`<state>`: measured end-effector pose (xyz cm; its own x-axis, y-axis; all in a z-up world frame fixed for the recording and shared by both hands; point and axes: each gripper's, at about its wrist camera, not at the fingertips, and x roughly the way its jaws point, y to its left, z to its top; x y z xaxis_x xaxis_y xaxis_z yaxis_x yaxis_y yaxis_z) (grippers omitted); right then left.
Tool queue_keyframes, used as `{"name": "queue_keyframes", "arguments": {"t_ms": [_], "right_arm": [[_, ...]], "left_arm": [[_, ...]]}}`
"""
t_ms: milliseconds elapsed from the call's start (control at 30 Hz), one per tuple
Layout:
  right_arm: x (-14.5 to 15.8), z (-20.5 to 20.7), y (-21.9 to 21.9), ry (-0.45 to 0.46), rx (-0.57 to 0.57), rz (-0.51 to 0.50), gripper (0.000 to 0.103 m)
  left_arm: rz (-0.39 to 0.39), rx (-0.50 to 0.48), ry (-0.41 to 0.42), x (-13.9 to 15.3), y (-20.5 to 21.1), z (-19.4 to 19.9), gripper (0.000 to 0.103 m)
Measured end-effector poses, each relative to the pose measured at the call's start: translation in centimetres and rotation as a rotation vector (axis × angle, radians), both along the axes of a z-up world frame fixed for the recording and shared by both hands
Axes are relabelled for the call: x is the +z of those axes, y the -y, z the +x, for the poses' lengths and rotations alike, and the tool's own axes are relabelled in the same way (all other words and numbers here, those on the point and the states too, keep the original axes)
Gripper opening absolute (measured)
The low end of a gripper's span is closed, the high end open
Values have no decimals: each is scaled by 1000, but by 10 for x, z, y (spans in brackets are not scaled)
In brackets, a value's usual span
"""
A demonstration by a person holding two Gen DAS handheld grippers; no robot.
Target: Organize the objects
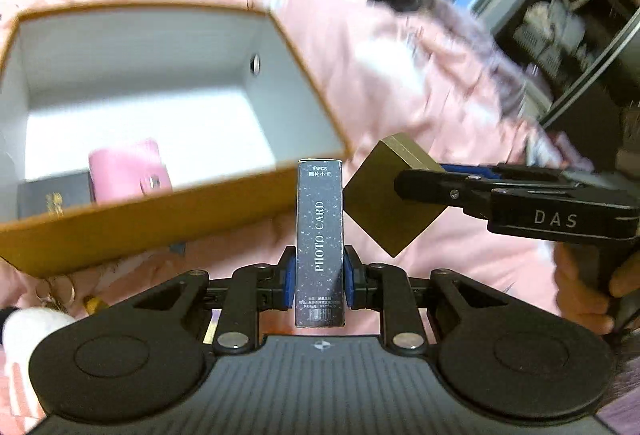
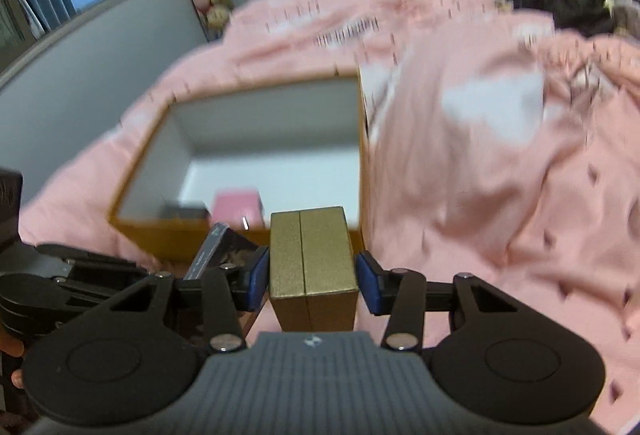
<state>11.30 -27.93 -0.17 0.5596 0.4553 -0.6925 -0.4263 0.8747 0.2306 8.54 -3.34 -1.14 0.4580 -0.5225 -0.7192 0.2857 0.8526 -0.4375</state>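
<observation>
Inside the storage box [image 1: 160, 211] two items already lie; left tongs [image 1: 320, 275] pinch a photo-card box [image 1: 320, 235], right tongs [image 2: 312, 275] pinch a gold box [image 2: 312, 263], both awaiting placement.

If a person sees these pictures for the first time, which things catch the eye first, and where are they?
The dark photo card box stands upright in the left claw, and beside it the right claw grips a gold box. Behind both, an open orange carton with white walls rests on the pink blanket, with a pink item inside.
</observation>
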Motion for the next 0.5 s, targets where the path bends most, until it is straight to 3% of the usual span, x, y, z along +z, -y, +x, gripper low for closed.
{"name": "queue_keyframes", "arguments": {"t_ms": [133, 267, 500], "right_arm": [[25, 13, -11, 74, 20, 42, 48], [33, 32, -32, 127, 43, 28, 48], [5, 81, -53, 38, -17, 18, 48]], "left_arm": [[-67, 56, 81, 28, -18, 12, 26], [-85, 173, 93, 30, -35, 42, 26], [-163, 321, -86, -24, -54, 105, 25]]}}
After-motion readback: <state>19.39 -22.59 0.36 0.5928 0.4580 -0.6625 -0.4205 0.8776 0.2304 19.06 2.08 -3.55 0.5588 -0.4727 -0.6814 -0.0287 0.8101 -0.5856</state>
